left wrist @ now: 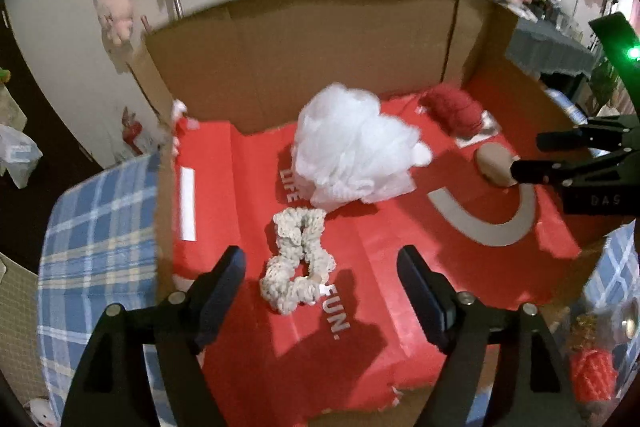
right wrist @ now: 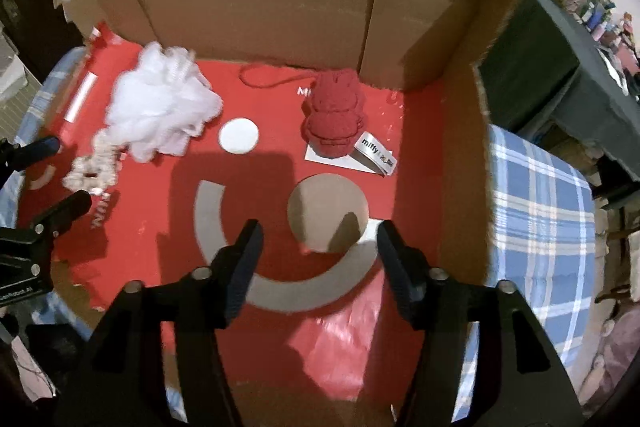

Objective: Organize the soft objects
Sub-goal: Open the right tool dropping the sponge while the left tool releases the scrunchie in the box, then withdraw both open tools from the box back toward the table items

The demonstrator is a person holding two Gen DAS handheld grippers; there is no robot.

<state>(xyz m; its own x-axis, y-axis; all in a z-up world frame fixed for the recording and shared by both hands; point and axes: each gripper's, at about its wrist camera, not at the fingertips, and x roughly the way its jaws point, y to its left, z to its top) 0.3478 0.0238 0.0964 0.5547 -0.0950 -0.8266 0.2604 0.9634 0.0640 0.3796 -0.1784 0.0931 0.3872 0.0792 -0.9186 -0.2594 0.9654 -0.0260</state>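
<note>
- The soft things are being kept in an open cardboard box (left wrist: pixel 304 39) with a red printed floor, which is resting on a blue plaid cloth (left wrist: pixel 100 227).
- White lettering on the red floor is being shown in the left wrist view: "LIFE" beside the white mesh pouf (left wrist: pixel 352 143) and "FUN." near the front edge; a grey curved band is also printed there.
- The left gripper (left wrist: pixel 322 297) is being held above the front of the box with its jaws standing apart; nothing is being pressed between them, and the cream crocheted scrunchie (left wrist: pixel 298 259) is lying on the floor between the fingertips, its small tag too blurred to be read.
- The white mesh pouf is lying near the middle of the floor, just behind the scrunchie.
- The red knitted toy (right wrist: pixel 334 115) is lying towards the back wall, its cord trailing to the left, and a white tag reading "miffy" (right wrist: pixel 376 157) is lying against its front.
- The right gripper (right wrist: pixel 320 259) is being held with its jaws apart and empty over the brown round pad (right wrist: pixel 328 211), which is lying flat near the right wall.
- A white disc (right wrist: pixel 239 135) is being seen on the floor between pouf and toy.
</note>
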